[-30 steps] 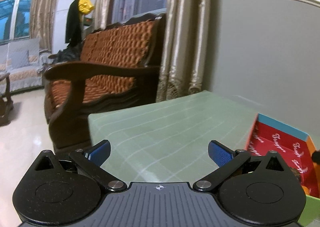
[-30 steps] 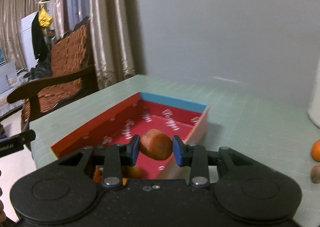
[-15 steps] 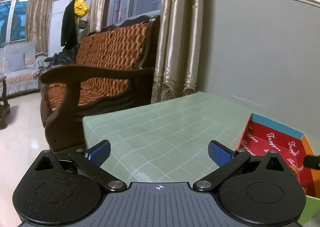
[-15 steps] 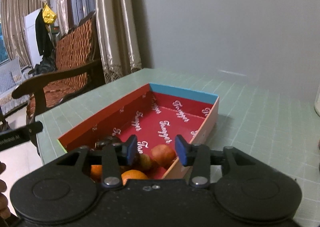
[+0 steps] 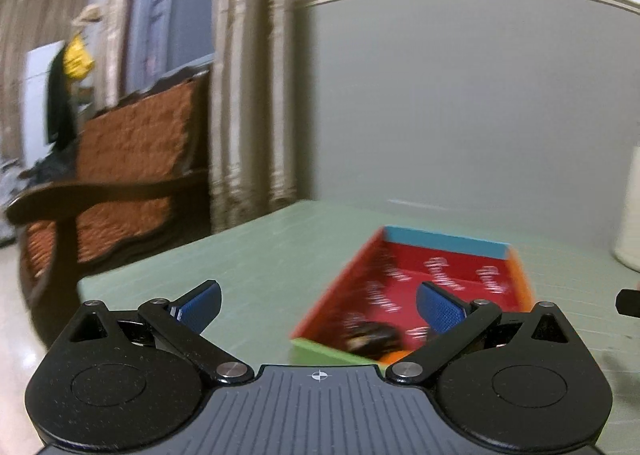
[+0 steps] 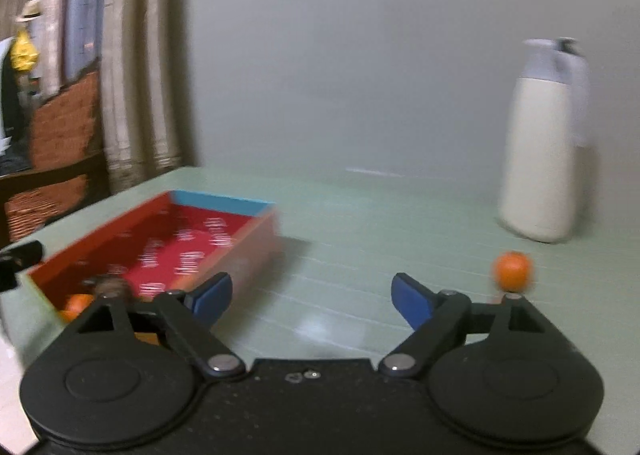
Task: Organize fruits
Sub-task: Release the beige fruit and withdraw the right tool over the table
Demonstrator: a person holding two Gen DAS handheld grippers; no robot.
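Fruit sits at the near end of the red box point(image 6: 160, 251), low on the left of the right wrist view: an orange piece point(image 6: 78, 303) and a darker, blurred one point(image 6: 110, 287) beside it, both partly hidden behind the tool. The right gripper point(image 6: 312, 299) has just been spreading its blue pads, which now stand wide apart over bare green table point(image 6: 360, 235) with nothing between them. A lone orange point(image 6: 513, 270) rests on the table at the right of that frame, well apart from the box and just above the right-hand linkage. Behind it, near the wall, stands a tall white jug point(image 6: 540, 159) with a grey top. In the left wrist view the left gripper point(image 5: 318, 305) is also spread wide and empty; the box point(image 5: 440, 279) lies in the lower right of the frame, its blue end wall farthest away, a dark blurred fruit point(image 5: 372, 337) at the near end beside a sliver of orange. A wooden sofa point(image 5: 132, 175) with orange cushions fills the left side, curtains point(image 5: 248, 95) hanging behind it. Both views are smeared with motion blur.
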